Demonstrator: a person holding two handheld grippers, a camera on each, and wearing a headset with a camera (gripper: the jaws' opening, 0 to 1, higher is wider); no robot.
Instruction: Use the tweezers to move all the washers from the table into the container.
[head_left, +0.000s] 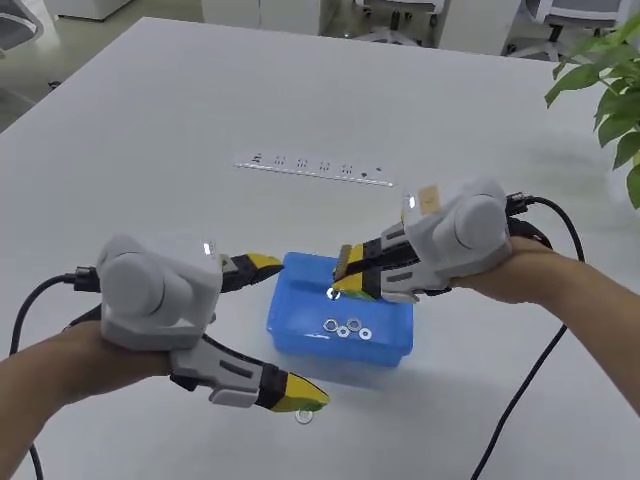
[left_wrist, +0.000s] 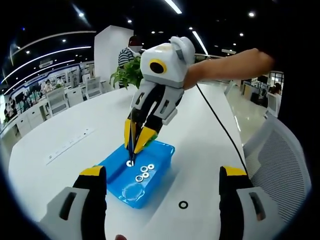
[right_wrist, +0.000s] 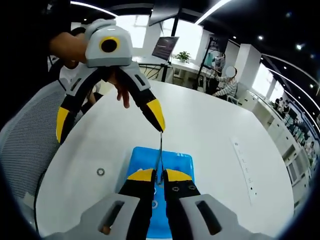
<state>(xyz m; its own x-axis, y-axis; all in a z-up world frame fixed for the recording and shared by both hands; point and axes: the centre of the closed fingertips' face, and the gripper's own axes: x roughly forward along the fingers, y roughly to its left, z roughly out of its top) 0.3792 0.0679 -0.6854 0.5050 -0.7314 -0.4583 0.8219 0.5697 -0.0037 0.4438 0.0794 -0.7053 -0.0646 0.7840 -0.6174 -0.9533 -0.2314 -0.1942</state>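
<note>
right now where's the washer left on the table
Head view: the washer lies on the table by the left gripper's near jaw tip, just outside the blue container.

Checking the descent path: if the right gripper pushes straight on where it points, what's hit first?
Probably the floor of the blue container. The right gripper is shut on the tweezers, whose tip, with a washer at it, hangs over that floor. Depth is unclear, so the tip may nearly touch.

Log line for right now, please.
right gripper: shut on tweezers, over container | tweezers tip: at washer in container | left gripper: open | three other washers in container | one washer on table
</note>
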